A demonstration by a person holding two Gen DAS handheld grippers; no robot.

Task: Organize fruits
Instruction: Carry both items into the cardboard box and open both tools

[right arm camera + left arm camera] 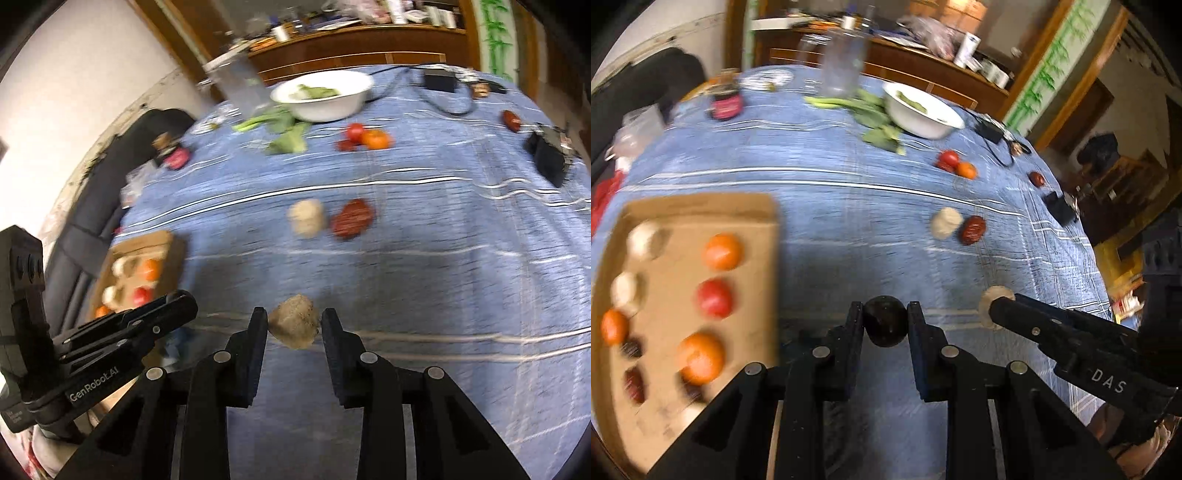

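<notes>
My left gripper (pixel 885 314) is shut on a dark round fruit (pixel 885 326), held above the blue tablecloth just right of a cardboard tray (pixel 753 206). The tray holds several fruits: oranges (pixel 723 251), a red one (pixel 714 298), pale ones and dark ones. My right gripper (pixel 294 321) is shut on a pale beige lumpy fruit (pixel 294 326); it also shows in the left wrist view (pixel 991 301). Loose on the cloth lie a pale fruit (pixel 307 217) beside a dark red one (pixel 352 218), a red and orange pair (pixel 365 138), and a dark red fruit (pixel 511 120).
A white bowl (pixel 325 105) with greens stands at the back, leafy greens (pixel 284 129) beside it. A clear container (pixel 842 62), a pink-labelled jar (pixel 726 103), black boxes (pixel 548 155) and cables lie along the far and right edges. A dark sofa (pixel 110 177) is left of the table.
</notes>
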